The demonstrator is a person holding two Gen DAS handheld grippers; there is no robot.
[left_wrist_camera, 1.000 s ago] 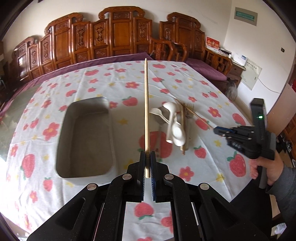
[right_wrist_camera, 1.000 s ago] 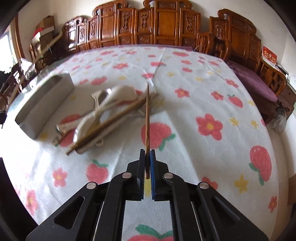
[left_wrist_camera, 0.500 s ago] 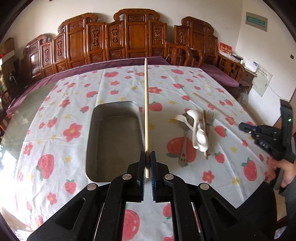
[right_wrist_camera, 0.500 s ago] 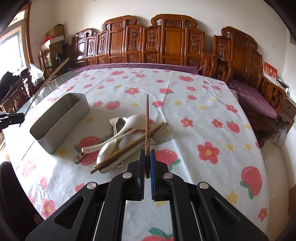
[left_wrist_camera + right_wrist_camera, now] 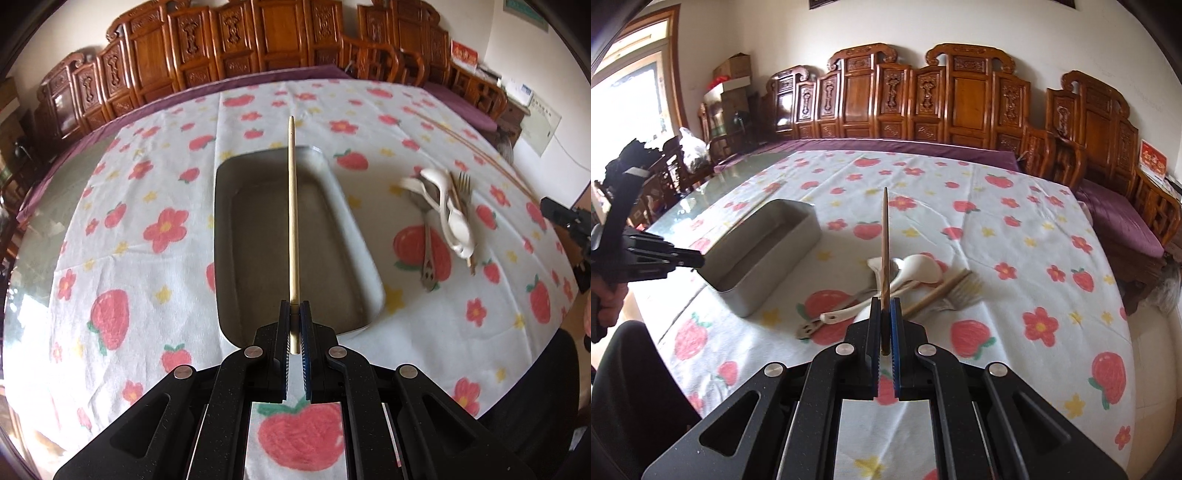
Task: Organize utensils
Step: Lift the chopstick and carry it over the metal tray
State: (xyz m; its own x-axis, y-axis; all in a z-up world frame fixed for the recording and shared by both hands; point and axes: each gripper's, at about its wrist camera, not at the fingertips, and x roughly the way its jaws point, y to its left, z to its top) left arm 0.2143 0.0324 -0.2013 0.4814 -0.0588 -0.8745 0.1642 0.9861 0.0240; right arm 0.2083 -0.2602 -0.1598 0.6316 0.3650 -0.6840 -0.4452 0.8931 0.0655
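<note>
Since the earlier frames the left gripper (image 5: 294, 321) has swung across so that its pale chopstick (image 5: 293, 206) now lies over the metal tray (image 5: 354, 236), where a second ago the tray sat off at 9 o'clock of the stick. Over that second the right gripper (image 5: 884, 317) has lifted away from the pile, which has dropped back and now looks smaller in its view.

Both pairs of jaws are pressed together, each clamped on the thick end of a chopstick. On the left, the pale stick runs straight toward 12 o'clock, its tip just past the tray's far rim. On the right, a darker chopstick (image 5: 884, 243) points the same way, crossing in front of the utensil pile (image 5: 908, 284).

That pile (white spoons, a metal fork, a spare wooden stick, a metal handle) lies on the strawberry tablecloth (image 5: 1015, 258) at 3 o'clock of the tray in the left view, near it but apart. In the right view the tray (image 5: 757, 273) sits at 10 o'clock of the pile, with the left gripper (image 5: 696, 263) seen side-on just beside the tray's near end, a hand (image 5: 607, 299) on its grip.

Carved wooden chairs (image 5: 960, 99) line the far edge.
</note>
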